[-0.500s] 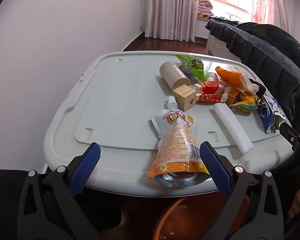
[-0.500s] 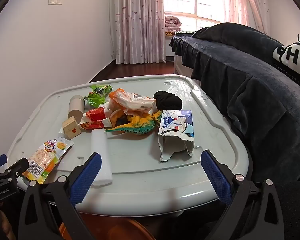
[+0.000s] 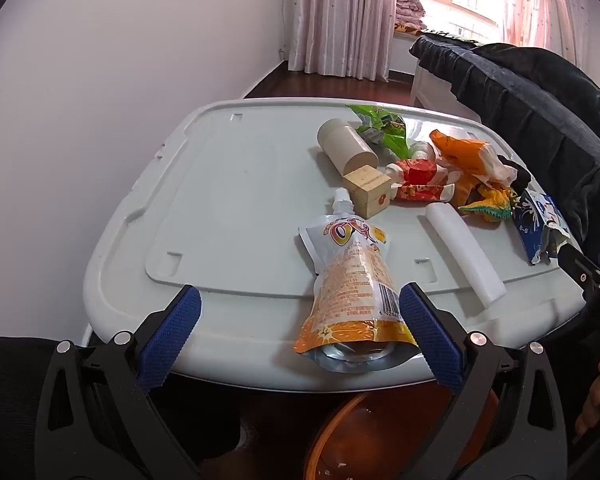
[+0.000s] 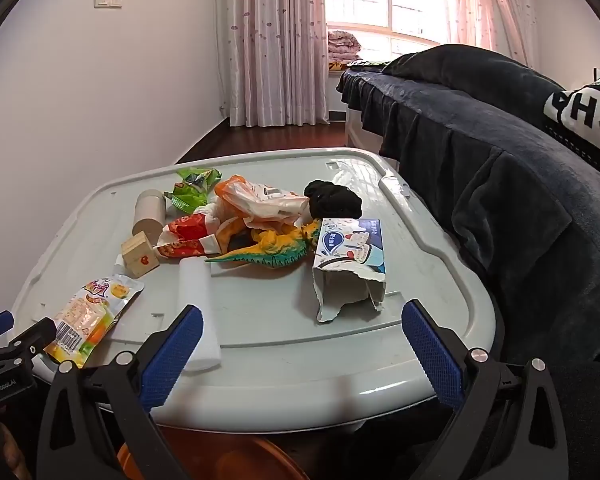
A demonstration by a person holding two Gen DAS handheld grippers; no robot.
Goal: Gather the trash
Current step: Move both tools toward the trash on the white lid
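Left gripper (image 3: 300, 336): spread wide, nothing between the blue pads (image 3: 168, 344), held at the near edge of the grey lid (image 3: 220, 208). Right gripper (image 4: 302, 350): likewise spread wide, nothing held, at the near edge further right.

Items on the lid, left to right, counted:

- One orange spouted drink pouch (image 3: 350, 280), flat, bottom end overhanging the near edge, just inside the left gripper's right pad; seen at far left in the right wrist view (image 4: 90, 312).
- One cardboard tube (image 3: 346, 151), on its side, toward the back.
- One wooden cube (image 3: 368, 190), just in front of the tube, beside the pouch's spout.
- One green wrapper (image 3: 380, 128), behind the tube.
- One white foam stick (image 3: 464, 252), lying front to back, near end close to the lid's edge.
- Two red wrappers (image 3: 416, 182), touching each other, right of the cube.
- One orange-and-white plastic bag (image 4: 260, 200), crumpled, on the heap's middle.
- One toy dinosaur (image 4: 272, 250), yellow and green, in front of the bag.
- One black cloth bundle (image 4: 332, 198), behind the dinosaur.
- One torn blue-and-white carton (image 4: 348, 264), open end toward the camera, rightmost.

Below the near edge: one orange basin (image 3: 380, 432), partly hidden. Right of the lid: dark sofa cover (image 4: 500, 184).
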